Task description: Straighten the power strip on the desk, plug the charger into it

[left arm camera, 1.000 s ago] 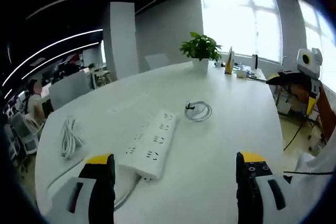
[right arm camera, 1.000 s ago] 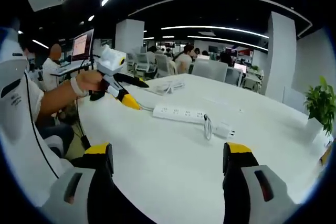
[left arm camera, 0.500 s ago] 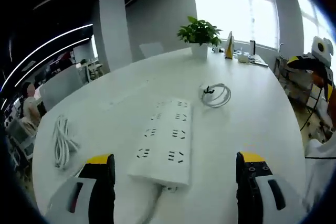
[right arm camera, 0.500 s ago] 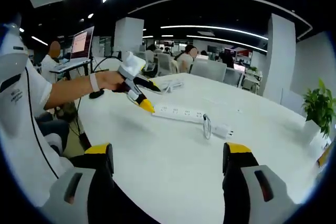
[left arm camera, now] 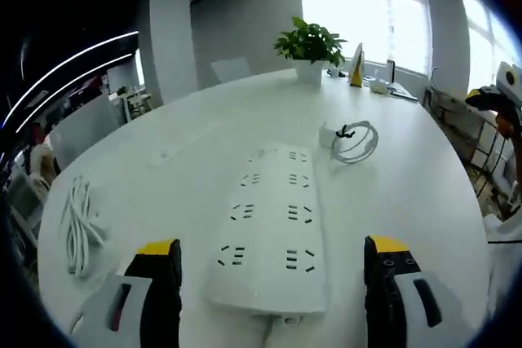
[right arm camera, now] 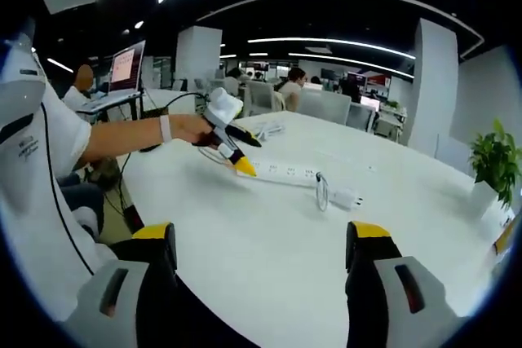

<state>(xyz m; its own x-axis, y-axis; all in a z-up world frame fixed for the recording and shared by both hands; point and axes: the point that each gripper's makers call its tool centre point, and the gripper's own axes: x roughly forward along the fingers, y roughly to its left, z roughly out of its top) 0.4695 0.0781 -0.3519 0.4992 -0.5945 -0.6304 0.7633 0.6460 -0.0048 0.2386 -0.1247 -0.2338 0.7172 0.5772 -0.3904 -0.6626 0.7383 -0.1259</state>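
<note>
open-plan office with dark ceiling and light strips; your work surface is a large white round desk (left arm camera: 424, 201). left gripper view: your left gripper (left arm camera: 272, 283) has its two yellow-tipped jaws spread wide, one on each side of the near end of the white power strip (left arm camera: 272, 234), which lies flat on the desk and runs away from you; whether the jaws touch it cannot be told. beyond the strip's far end, slightly to the right, lies the white charger (left arm camera: 330, 134) with its coiled cable (left arm camera: 359, 141), apart from the strip. a bundled white cord (left arm camera: 77, 230) rests at the left of the desk, and a potted plant (left arm camera: 311, 50) stands at the far edge before the bright windows. right gripper view: your right gripper (right arm camera: 259, 254) hovers above the desk with jaws wide apart and nothing between them. farther off, your other hand (right arm camera: 189, 129) holds the left gripper, its yellow tip at the end of the power strip, with the charger just beyond the strip's other end. seated people and a monitor (right arm camera: 124, 70) fill the background.
</note>
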